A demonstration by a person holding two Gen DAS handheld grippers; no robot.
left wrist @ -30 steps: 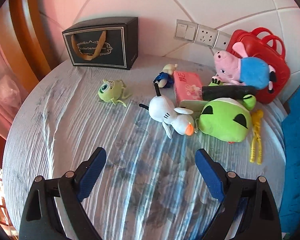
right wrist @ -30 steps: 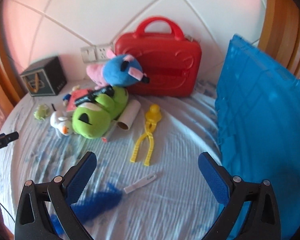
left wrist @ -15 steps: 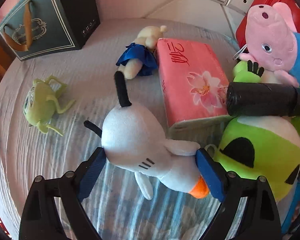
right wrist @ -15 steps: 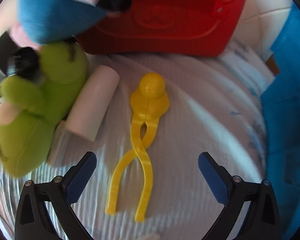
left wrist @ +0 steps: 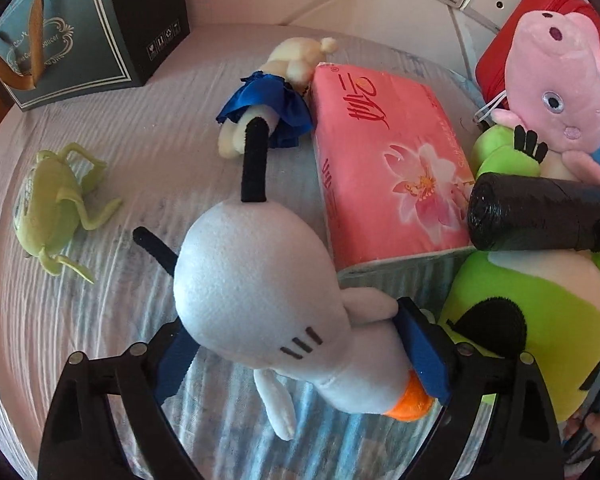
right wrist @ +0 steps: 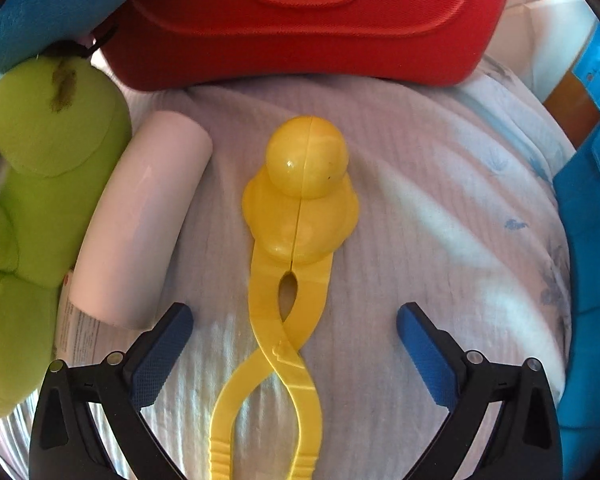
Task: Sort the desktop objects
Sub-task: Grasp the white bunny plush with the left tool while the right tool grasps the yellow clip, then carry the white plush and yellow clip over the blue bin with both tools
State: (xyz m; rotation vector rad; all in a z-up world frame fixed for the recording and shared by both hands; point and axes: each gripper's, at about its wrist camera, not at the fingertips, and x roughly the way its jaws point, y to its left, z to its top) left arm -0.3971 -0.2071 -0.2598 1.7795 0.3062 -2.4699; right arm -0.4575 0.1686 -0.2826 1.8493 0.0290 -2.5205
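A white plush bird (left wrist: 256, 292) with an orange beak and black legs lies on the striped tablecloth (left wrist: 120, 360). My left gripper (left wrist: 296, 356) points down over it, open wide. The bird's neck sits between the blue pads (left wrist: 420, 352), and the left pad is partly hidden behind its body. In the right wrist view a yellow duck-shaped plastic clamp (right wrist: 300, 208) lies flat. Its crossed handles run between the fingers of my right gripper (right wrist: 294, 344), which is open and apart from it on both sides.
A pink tissue pack (left wrist: 380, 160), a small doll in a blue dress (left wrist: 268, 104), a green monster toy (left wrist: 48, 204), a black gift bag (left wrist: 72, 32), a black roll (left wrist: 540, 216), a pink pig plush (left wrist: 556, 80), a big green plush (right wrist: 40, 160). White roll (right wrist: 140, 220), red case (right wrist: 300, 20), blue crate (right wrist: 588, 240).
Both grippers have come down and forward toward the table. The left now straddles the white bird; the right has closed in over the yellow clamp. Both jaws stay wide.
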